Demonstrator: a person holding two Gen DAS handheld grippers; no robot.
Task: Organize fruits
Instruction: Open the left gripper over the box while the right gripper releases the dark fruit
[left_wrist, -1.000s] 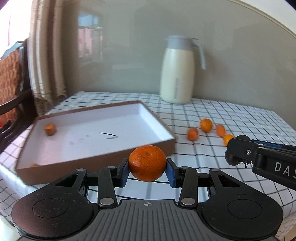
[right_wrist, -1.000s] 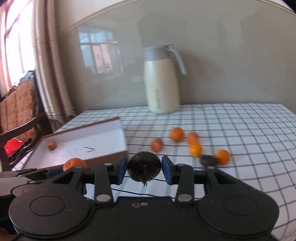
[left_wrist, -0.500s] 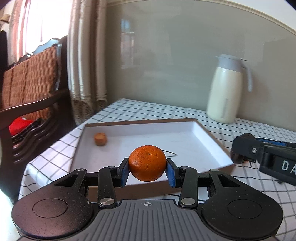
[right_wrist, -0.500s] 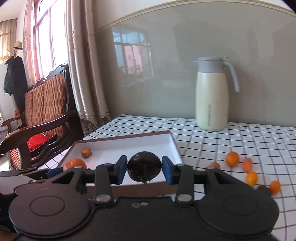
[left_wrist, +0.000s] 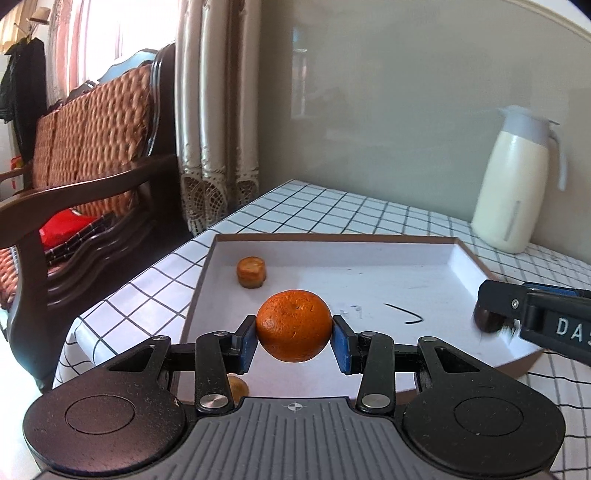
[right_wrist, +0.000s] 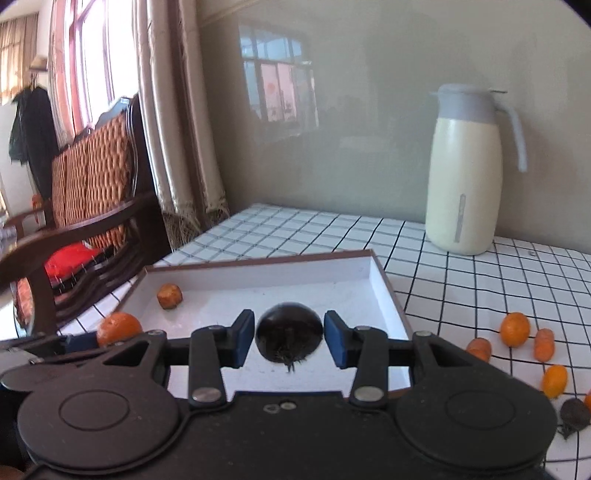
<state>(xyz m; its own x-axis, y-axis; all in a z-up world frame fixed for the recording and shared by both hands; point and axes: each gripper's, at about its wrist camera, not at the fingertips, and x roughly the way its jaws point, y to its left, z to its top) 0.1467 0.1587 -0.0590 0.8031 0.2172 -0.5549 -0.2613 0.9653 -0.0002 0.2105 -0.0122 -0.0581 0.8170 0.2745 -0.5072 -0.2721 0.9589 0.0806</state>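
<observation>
My left gripper (left_wrist: 294, 341) is shut on an orange mandarin (left_wrist: 294, 325) and holds it above the near part of the white tray (left_wrist: 458, 258). My right gripper (right_wrist: 289, 339) stands around a dark round fruit (right_wrist: 289, 336) over the same tray (right_wrist: 376, 273); a thin gap shows on each side of the fruit, so the grip is unclear. The right gripper also shows at the right of the left wrist view (left_wrist: 491, 319). A small orange-brown fruit piece (left_wrist: 251, 271) lies in the tray's far left corner. Another small orange fruit (left_wrist: 236, 386) lies under my left fingers.
Several small orange fruits (right_wrist: 514, 329) and one dark fruit (right_wrist: 573, 413) lie on the checked tablecloth right of the tray. A cream thermos jug (right_wrist: 466, 173) stands at the back. A wooden wicker chair (left_wrist: 74, 147) and curtains stand left of the table edge.
Both grippers have swung left and moved in over the tray with their fruits. The tray now fills the middle of both views and the loose fruits have shifted to the right.
</observation>
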